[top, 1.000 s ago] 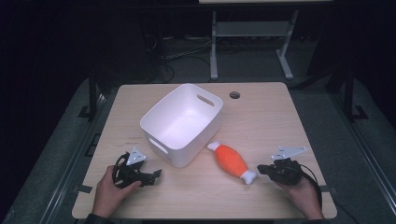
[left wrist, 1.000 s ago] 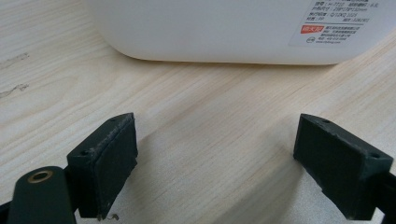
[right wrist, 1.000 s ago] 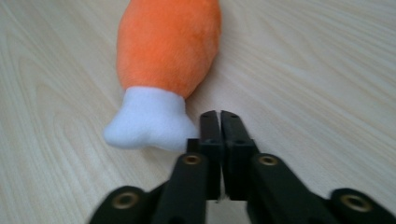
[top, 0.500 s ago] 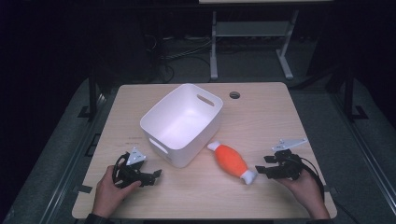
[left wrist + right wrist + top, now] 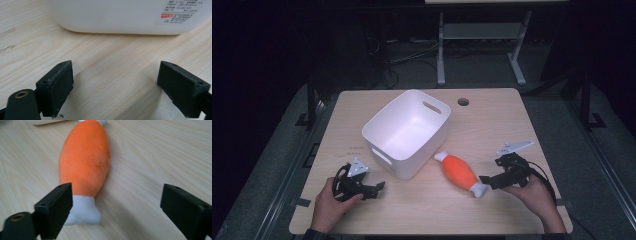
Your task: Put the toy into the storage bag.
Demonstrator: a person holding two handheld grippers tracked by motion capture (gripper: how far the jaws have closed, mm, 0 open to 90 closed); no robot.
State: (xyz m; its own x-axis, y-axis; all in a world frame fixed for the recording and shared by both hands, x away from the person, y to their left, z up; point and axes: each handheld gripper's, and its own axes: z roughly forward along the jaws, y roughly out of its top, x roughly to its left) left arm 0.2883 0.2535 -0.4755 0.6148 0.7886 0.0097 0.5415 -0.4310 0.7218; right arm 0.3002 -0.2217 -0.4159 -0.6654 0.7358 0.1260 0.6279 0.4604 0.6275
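Observation:
An orange plush toy [image 5: 459, 172] with white ends lies flat on the wooden table [image 5: 492, 120], just right of a white plastic bin [image 5: 408, 132]. My right gripper [image 5: 488, 179] is open at the toy's near white end, held by a hand. In the right gripper view the toy [image 5: 85, 160] stretches away from the open jaws, and its white end [image 5: 83, 211] lies beside the left jaw. My left gripper [image 5: 379, 188] rests open on the table near the bin's front left corner. In the left gripper view the bin's wall [image 5: 120, 15] stands just beyond the open, empty jaws.
A round cable hole [image 5: 463, 102] sits in the table behind the bin. A label [image 5: 185, 10] is stuck on the bin's wall. A metal stand [image 5: 482, 45] and cables lie on the dark floor beyond the table.
My right gripper has moved left toward the toy's white end. The left gripper and the bin have stayed in place.

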